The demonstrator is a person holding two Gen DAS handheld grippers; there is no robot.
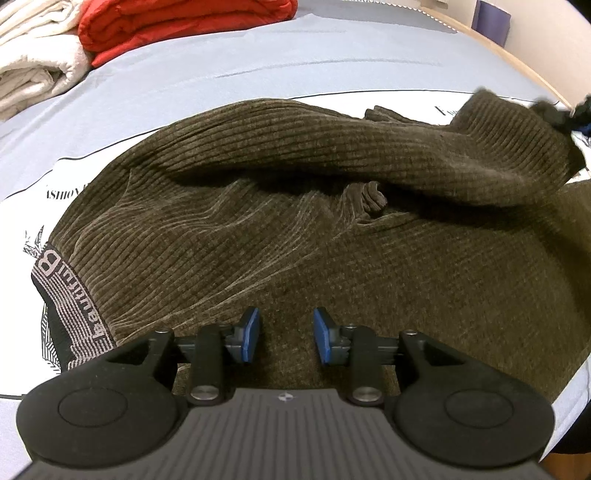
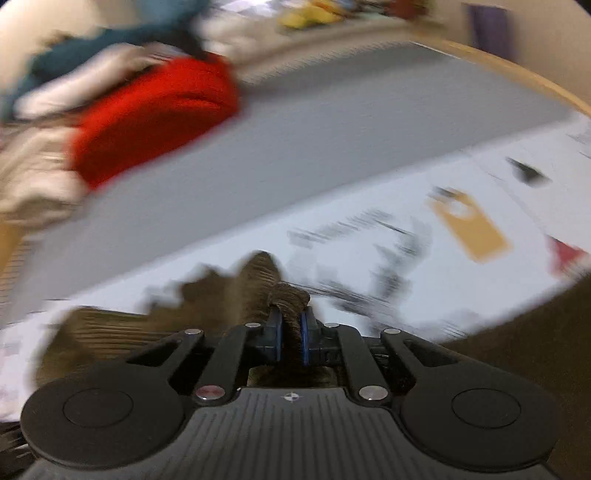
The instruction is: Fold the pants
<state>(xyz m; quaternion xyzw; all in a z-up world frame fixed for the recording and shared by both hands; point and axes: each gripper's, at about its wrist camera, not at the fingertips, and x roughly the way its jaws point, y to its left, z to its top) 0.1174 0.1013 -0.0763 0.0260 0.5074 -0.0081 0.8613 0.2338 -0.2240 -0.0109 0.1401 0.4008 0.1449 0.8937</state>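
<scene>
Brown corduroy pants (image 1: 295, 229) lie spread on a white printed cloth (image 1: 33, 206), their lettered waistband (image 1: 70, 299) at the left. One leg (image 1: 443, 147) is lifted and drawn across toward the right edge. My left gripper (image 1: 286, 332) is low over the pants near the waist, open, its blue pads (image 1: 251, 332) apart with nothing between them. In the blurred right wrist view, my right gripper (image 2: 290, 339) is shut on a bunched bit of the brown pants (image 2: 288, 295), held above the white cloth (image 2: 406, 240).
A folded red garment (image 1: 184, 26) and white towels (image 1: 33, 62) are stacked at the back left of the blue-grey bed cover (image 1: 258, 66). A wooden edge (image 1: 517, 59) curves along the far right. A tan tag print (image 2: 469, 229) marks the white cloth.
</scene>
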